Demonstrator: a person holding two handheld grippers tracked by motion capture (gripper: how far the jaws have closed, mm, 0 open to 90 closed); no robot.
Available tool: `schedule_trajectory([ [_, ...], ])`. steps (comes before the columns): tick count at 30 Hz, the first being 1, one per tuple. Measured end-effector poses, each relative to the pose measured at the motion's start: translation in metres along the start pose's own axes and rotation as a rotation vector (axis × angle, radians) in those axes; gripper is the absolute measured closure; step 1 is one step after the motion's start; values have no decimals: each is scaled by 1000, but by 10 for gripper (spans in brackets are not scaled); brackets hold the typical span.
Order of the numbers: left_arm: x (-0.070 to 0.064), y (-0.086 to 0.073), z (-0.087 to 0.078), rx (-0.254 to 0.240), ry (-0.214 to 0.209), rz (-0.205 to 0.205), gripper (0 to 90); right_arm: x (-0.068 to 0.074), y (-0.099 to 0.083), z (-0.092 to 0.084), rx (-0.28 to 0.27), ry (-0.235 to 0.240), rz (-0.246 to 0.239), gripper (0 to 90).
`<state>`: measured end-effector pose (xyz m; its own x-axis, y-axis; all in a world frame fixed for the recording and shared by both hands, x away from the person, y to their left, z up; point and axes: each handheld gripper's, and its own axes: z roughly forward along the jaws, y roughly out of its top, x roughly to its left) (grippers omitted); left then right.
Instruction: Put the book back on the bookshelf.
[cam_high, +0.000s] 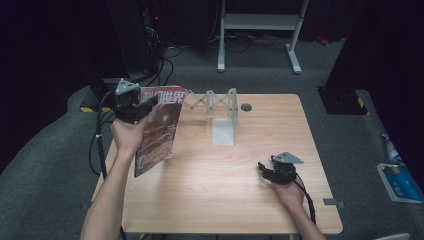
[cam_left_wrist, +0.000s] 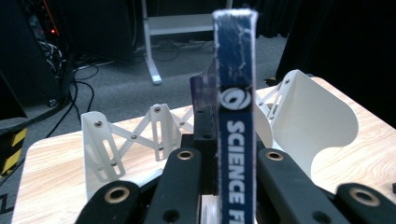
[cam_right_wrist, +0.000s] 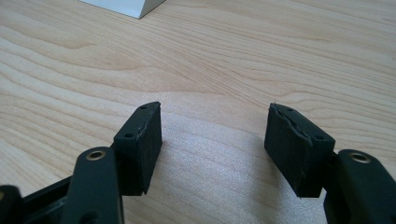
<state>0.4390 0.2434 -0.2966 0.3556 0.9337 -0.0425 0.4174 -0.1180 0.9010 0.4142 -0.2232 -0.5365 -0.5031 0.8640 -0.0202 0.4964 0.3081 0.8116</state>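
Note:
A magazine (cam_high: 159, 130) with a dark red cover hangs upright over the table's left side, held by its spine edge. My left gripper (cam_high: 136, 111) is shut on it. In the left gripper view the blue spine (cam_left_wrist: 236, 130) reading "SCIENCE" stands between the two black jaws. A white expandable book rack (cam_high: 219, 107) stands at the table's back centre, just right of the magazine; its lattice (cam_left_wrist: 135, 137) and curved end plate (cam_left_wrist: 313, 126) lie beyond the spine. My right gripper (cam_high: 264, 171) rests low at the front right, open, and it (cam_right_wrist: 212, 140) has bare wood between its pads.
The wooden table (cam_high: 225, 170) has a small dark round hole (cam_high: 246, 107) near its back edge. A white metal frame (cam_high: 260, 30) and cables lie on the grey floor behind. A blue and white packet (cam_high: 400, 180) is on the floor at right.

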Motion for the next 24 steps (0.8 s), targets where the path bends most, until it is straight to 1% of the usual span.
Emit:
schedule_trajectory([
  [1, 0, 0, 0, 0, 0, 0, 838, 0, 0, 0, 0, 0, 0, 367],
  [5, 7, 0, 5, 9, 29, -5, 838, 0, 0, 0, 0, 0, 0, 367],
  [6, 10, 0, 7, 3, 44, -8, 838, 0, 0, 0, 0, 0, -1, 368],
  [9, 13, -1, 8, -5, 53, -16, 838, 0, 0, 0, 0, 0, 0, 367],
  [10, 17, -1, 8, -10, 63, -27, 838, 0, 0, 0, 0, -1, -1, 367],
  [12, 19, -1, 8, -13, 67, -30, 838, 0, 0, 0, 0, -1, 0, 367],
  [13, 20, -1, 8, -18, 71, -38, 838, 0, 0, 0, 0, -1, 0, 367],
  [16, 24, -2, 8, -29, 83, -39, 838, 0, 0, 0, 0, -1, 0, 367],
  [21, 30, -3, 11, -40, 93, -70, 839, 0, 0, 0, 0, -1, 0, 367],
  [24, 34, -2, 15, -44, 107, -88, 839, 0, 0, 0, 0, -1, 2, 367],
])
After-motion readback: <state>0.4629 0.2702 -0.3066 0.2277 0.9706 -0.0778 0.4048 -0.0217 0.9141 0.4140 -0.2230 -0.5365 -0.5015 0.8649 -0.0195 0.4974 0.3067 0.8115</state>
